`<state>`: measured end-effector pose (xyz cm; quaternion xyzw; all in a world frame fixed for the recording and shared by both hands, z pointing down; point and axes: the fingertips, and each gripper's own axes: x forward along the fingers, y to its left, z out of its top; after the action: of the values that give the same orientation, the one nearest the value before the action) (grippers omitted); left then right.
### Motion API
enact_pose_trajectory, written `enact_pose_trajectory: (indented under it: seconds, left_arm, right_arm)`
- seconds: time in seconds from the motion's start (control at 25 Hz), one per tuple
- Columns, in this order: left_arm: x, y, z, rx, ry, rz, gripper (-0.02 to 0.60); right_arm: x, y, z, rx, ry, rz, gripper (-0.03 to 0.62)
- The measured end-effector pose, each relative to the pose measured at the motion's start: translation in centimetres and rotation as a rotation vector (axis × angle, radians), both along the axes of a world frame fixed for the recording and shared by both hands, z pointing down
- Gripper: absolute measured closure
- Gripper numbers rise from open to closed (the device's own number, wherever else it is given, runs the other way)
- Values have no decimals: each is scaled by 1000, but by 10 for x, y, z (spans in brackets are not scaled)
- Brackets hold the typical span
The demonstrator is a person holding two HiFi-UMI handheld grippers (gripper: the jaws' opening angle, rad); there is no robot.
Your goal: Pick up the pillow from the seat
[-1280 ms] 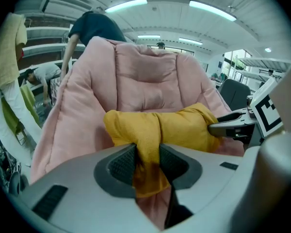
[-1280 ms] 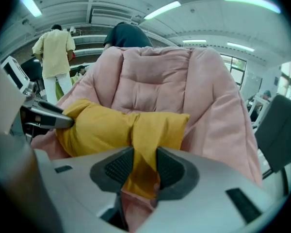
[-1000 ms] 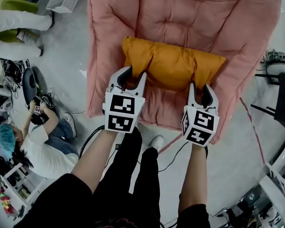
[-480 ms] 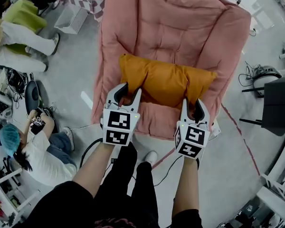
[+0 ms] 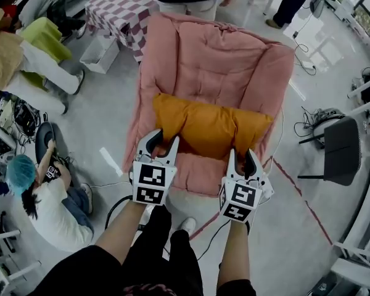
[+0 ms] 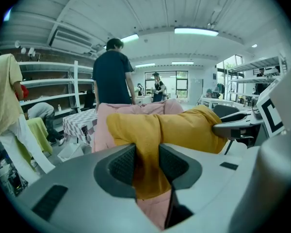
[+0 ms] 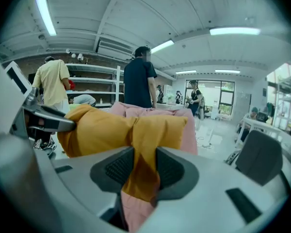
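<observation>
Both left gripper (image 5: pixel 163 140) and right gripper (image 5: pixel 240 156) clamp the pillow (image 5: pixel 209 125).

Both forearms are reaching forward and down, bare and roughly parallel. Left gripper (image 5: pixel 164 139) is pinching a fold of the pillow (image 5: pixel 213 125) at its near left corner, with the pads pressing the fabric from both sides. Right gripper (image 5: pixel 240 155) is doing the same at the near right corner, its jaws partly closed on bunched fabric. Both are pointing away from the body, well apart, with the marker cubes facing up.
</observation>
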<state>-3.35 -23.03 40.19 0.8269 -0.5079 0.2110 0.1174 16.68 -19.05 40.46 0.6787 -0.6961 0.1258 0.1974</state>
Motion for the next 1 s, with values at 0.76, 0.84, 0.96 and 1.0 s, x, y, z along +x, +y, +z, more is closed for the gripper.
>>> enact_pose_trajectory:
  seconds: [0.76,0.84,0.96,1.0]
  left_arm:
    - [-2,98,-138,179,38,-19,436]
    - [-2,112,-151,199,38,-22,436]
    - [-4,130,-167,224,36,-27,436]
    - [-5,135,-173,236,37,-33,436]
  right_arm:
    - [-1,98,-137,180,-2,-19,439]
    - [0,112,-149,196,-6,-22,439]
    - [-1,130,-164,218,-10,-29,439]
    - [-3,133,-169,229,-11,-34,439]
